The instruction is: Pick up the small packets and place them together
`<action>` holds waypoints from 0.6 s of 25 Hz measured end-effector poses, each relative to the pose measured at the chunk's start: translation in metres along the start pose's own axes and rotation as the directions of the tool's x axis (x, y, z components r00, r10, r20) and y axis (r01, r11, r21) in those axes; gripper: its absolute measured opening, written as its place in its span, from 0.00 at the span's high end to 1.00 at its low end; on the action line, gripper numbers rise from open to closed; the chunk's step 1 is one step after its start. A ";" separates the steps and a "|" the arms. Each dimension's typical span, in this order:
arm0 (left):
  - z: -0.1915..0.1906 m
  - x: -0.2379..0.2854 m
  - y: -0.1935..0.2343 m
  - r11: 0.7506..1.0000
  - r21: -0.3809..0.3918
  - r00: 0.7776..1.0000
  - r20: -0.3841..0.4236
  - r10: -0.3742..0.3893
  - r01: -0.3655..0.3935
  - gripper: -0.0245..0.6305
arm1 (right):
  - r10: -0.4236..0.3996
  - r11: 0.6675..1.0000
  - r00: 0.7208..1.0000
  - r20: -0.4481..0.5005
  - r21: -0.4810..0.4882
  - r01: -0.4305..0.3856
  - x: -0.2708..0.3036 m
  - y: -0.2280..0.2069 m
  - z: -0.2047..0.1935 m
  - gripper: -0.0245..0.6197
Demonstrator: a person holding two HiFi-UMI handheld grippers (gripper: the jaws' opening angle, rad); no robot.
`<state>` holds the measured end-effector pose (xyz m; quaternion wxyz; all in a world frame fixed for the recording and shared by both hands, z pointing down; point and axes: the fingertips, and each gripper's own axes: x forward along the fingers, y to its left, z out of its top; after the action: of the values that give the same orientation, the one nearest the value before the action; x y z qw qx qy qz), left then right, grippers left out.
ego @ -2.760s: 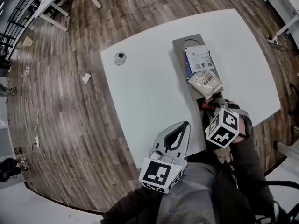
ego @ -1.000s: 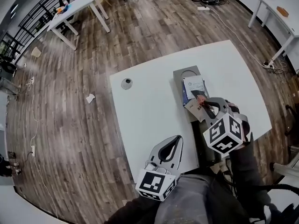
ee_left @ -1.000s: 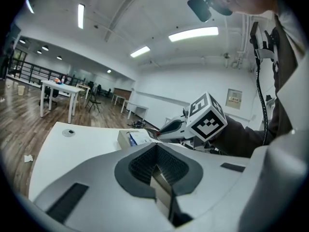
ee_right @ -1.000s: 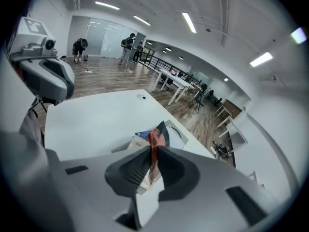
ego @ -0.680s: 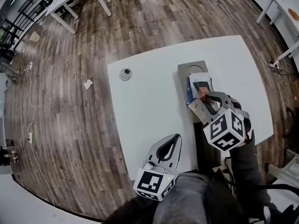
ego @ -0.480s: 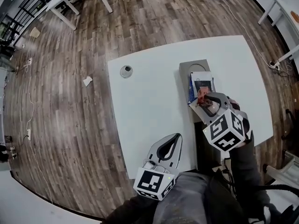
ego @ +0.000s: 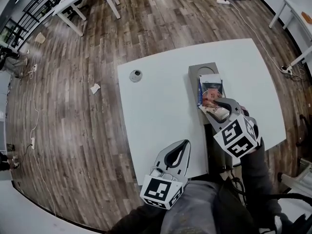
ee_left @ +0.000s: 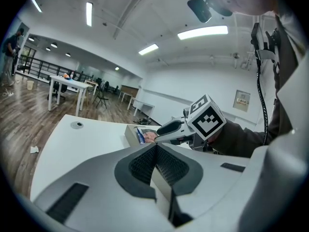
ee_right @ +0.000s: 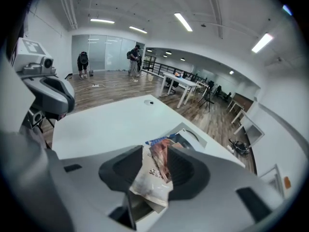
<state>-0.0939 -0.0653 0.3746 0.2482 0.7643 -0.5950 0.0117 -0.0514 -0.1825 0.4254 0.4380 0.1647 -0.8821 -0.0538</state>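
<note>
A grey tray (ego: pixel 201 71) on the white table holds a blue-and-white packet (ego: pixel 210 83), a small reddish packet (ego: pixel 210 96) and a white barcoded packet (ego: pixel 219 113). My right gripper (ego: pixel 217 106) hangs over this pile, pointing down. In the right gripper view its jaws have just been opening; the reddish packet (ee_right: pixel 162 160) leans against the right jaw, loose, with the white packet (ee_right: pixel 148 186) below it in the gap of the gripper (ee_right: pixel 153 170). My left gripper (ego: pixel 185 144) hovers shut and empty at the table's near edge, and its own view shows the jaws of the gripper (ee_left: pixel 155 148) pressed together.
A round grommet (ego: pixel 136 75) sits in the table's far left corner. Bare table top (ego: pixel 156 106) lies left of the tray. A paper scrap (ego: pixel 95 88) lies on the wooden floor. Other tables and two distant people (ee_right: pixel 83 62) stand farther off.
My right gripper carried the reddish packet from the tray's near end to the other packets, sank a little, and its jaws spread. The left gripper stayed in place.
</note>
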 end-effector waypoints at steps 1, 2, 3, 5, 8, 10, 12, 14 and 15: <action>0.001 -0.003 -0.002 1.000 0.008 1.000 0.005 -0.002 0.002 0.96 | -0.009 1.000 1.000 0.019 0.009 0.009 -0.006 0.000 0.004 0.72; 0.002 -0.006 -0.004 1.000 0.017 1.000 0.011 -0.006 0.006 0.96 | -0.020 1.000 0.999 0.037 0.017 0.020 -0.012 0.001 0.008 0.72; 0.003 -0.010 -0.006 1.000 0.027 1.000 0.018 -0.011 0.011 0.96 | -0.034 0.999 0.998 0.056 0.023 0.032 -0.019 0.002 0.013 0.72; 0.006 -0.019 -0.011 0.999 0.048 0.999 0.033 -0.026 0.025 0.96 | -0.064 0.998 0.993 0.099 0.033 0.061 -0.035 0.006 0.022 0.72; 0.013 -0.035 -0.020 0.995 0.082 0.997 0.057 -0.059 0.054 0.96 | -0.107 0.993 0.979 0.174 0.063 0.098 -0.063 0.017 0.038 0.72; 0.016 -0.046 -0.028 0.991 0.107 0.994 0.068 -0.084 0.076 0.96 | -0.130 0.989 0.966 0.224 0.092 0.112 -0.082 0.028 0.046 0.72; 0.018 -0.055 -0.036 0.986 0.131 0.991 0.074 -0.109 0.098 0.96 | -0.153 0.986 0.953 0.262 0.108 0.129 -0.099 0.039 0.050 0.72; 0.022 -0.062 -0.046 0.981 0.152 0.988 0.082 -0.135 0.121 0.96 | -0.172 0.982 0.938 0.302 0.123 0.141 -0.114 0.052 0.054 0.72; 0.024 -0.065 -0.050 0.978 0.161 0.985 0.086 -0.147 0.132 0.96 | -0.178 0.981 0.927 0.329 0.139 0.139 -0.121 0.060 0.056 0.72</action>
<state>-0.0740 -0.0079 0.3150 0.1592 0.8207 -0.5487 0.0029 -0.0427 -0.0878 0.3140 0.2633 0.2481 -0.9299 -0.0666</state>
